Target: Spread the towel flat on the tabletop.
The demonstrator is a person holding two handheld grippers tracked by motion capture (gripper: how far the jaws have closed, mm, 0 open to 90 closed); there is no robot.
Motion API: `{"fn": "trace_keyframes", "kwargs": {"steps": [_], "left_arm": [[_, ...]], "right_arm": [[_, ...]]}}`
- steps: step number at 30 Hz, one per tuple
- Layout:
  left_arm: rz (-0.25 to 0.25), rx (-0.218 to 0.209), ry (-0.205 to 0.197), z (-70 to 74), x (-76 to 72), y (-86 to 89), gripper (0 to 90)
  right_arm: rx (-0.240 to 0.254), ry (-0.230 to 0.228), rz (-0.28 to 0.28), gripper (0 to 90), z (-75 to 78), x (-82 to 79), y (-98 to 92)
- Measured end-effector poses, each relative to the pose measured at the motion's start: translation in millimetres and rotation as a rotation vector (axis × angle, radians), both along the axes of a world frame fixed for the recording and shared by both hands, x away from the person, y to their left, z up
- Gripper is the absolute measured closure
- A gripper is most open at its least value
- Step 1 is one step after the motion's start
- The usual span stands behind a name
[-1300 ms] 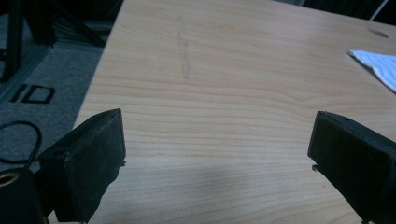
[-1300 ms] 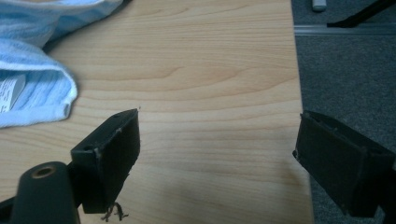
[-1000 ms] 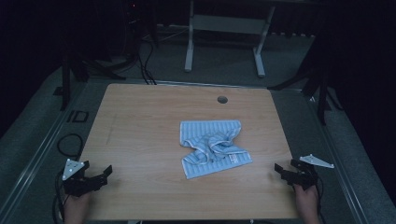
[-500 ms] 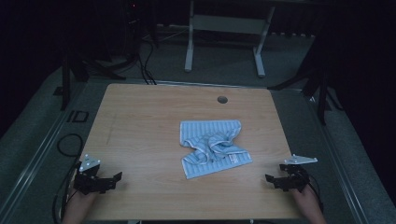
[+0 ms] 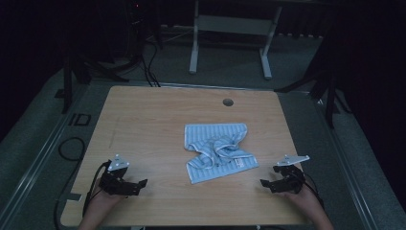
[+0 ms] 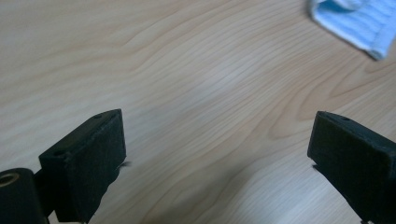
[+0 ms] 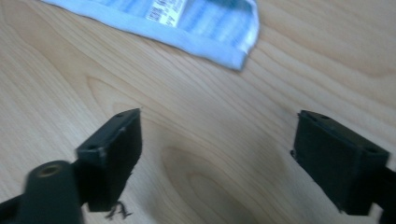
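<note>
A crumpled blue-and-white striped towel (image 5: 219, 151) lies at the middle of the wooden table (image 5: 153, 120). My left gripper (image 5: 139, 184) sits near the front left edge, open, jaws pointing right toward the towel with nothing between them. In the left gripper view a towel corner (image 6: 355, 21) shows at the top right, well beyond the jaws. My right gripper (image 5: 267, 183) is near the front right, open and empty, jaws pointing left. The right gripper view has the towel's hemmed edge (image 7: 187, 23) with a label just ahead of the jaws.
A round cable hole (image 5: 228, 102) is in the table near its far edge. A white metal frame (image 5: 230, 28) stands on the floor behind the table. Cables (image 5: 72, 148) trail on the floor at the left. Bare wood surrounds the towel.
Both grippers have moved inward along the front of the table toward the towel, the left one rightward and the right one leftward. The towel has not moved.
</note>
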State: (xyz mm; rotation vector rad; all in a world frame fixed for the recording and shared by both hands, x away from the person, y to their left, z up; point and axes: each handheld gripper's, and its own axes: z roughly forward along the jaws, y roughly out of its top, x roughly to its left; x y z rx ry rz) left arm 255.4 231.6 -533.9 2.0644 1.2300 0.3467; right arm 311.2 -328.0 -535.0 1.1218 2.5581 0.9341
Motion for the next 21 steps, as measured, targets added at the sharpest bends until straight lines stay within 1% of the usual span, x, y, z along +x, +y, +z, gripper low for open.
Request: {"fn": "trace_keyframes", "kwargs": {"steps": [1, 2, 3, 4, 5, 6, 7, 8, 9, 10, 12, 14, 15, 16, 17, 18, 19, 20, 21], "left_arm": [[-0.013, 0.009, -0.004, 1.0, 0.7, -5.1, 4.1], [-0.029, 0.021, 0.001, 1.8, 1.9, -10.3, 4.1], [-0.040, 0.027, 0.007, 2.4, 2.8, -15.8, 4.1], [-0.069, 0.046, 0.025, 3.0, 5.3, -26.6, 4.1], [-0.069, 0.046, 0.025, 3.0, 5.3, -26.6, 4.1], [-0.082, 0.055, 0.031, 3.1, 6.4, -32.0, 4.1], [-0.098, 0.056, 0.027, 3.6, 7.7, -37.8, 5.1], [-0.107, 0.059, 0.032, 3.8, 8.8, -41.3, 5.3], [-0.118, 0.066, 0.036, 3.9, 10.1, -46.4, 5.3], [-0.131, 0.068, 0.031, 4.3, 11.2, -52.0, 6.9], [-0.151, 0.071, 0.043, 4.1, 14.0, -59.2, 7.0], [-0.168, 0.086, 0.055, 3.7, 17.2, -66.7, 7.0], [-0.179, 0.080, 0.064, 2.7, 20.0, -74.1, 8.1], [-0.179, 0.080, 0.064, 2.7, 20.0, -74.1, 11.8], [-0.177, 0.089, 0.062, 2.6, 21.1, -78.2, 11.8], [-0.182, 0.087, 0.064, 2.4, 22.2, -82.3, 13.8], [-0.190, 0.090, 0.066, 2.0, 23.0, -86.7, 13.8], [-0.209, 0.099, 0.068, 1.1, 24.8, -96.0, 13.8], [-0.209, 0.099, 0.068, 1.1, 24.8, -96.0, 13.8]], "right_arm": [[-0.002, -0.007, 0.008, 18.4, 1.6, 0.0, 2.1], [-0.002, -0.007, 0.008, 18.4, 1.6, 0.0, 2.1], [0.000, -0.030, 0.031, 24.2, 5.3, -0.2, 5.9], [-0.009, -0.047, 0.040, 25.3, 7.0, -0.5, 8.5], [-0.009, -0.047, 0.040, 25.3, 7.0, -0.5, 8.5], [-0.018, -0.054, 0.046, 29.5, 8.9, -0.5, 11.3], [-0.020, -0.063, 0.069, 33.1, 12.1, 0.7, 17.7], [-0.023, -0.069, 0.078, 35.2, 13.0, 1.1, 20.1], [-0.023, -0.069, 0.078, 35.2, 13.0, 1.1, 20.1], [-0.029, -0.075, 0.111, 41.4, 15.9, 1.8, 28.0], [-0.029, -0.075, 0.117, 41.4, 16.9, 2.2, 30.7], [-0.034, -0.083, 0.142, 44.7, 20.2, 5.6, 40.6], [-0.033, -0.080, 0.152, 44.8, 21.4, 6.8, 44.1], [-0.033, -0.080, 0.152, 44.8, 21.4, 6.8, 44.1], [-0.040, -0.085, 0.158, 46.2, 22.5, 7.8, 47.8], [-0.044, -0.090, 0.181, 47.3, 24.4, 9.8, 55.6], [-0.044, -0.090, 0.181, 47.3, 24.4, 9.8, 55.6], [-0.054, -0.098, 0.198, 48.2, 26.1, 12.4, 64.4], [-0.054, -0.098, 0.198, 48.2, 26.1, 12.4, 64.4]]}}
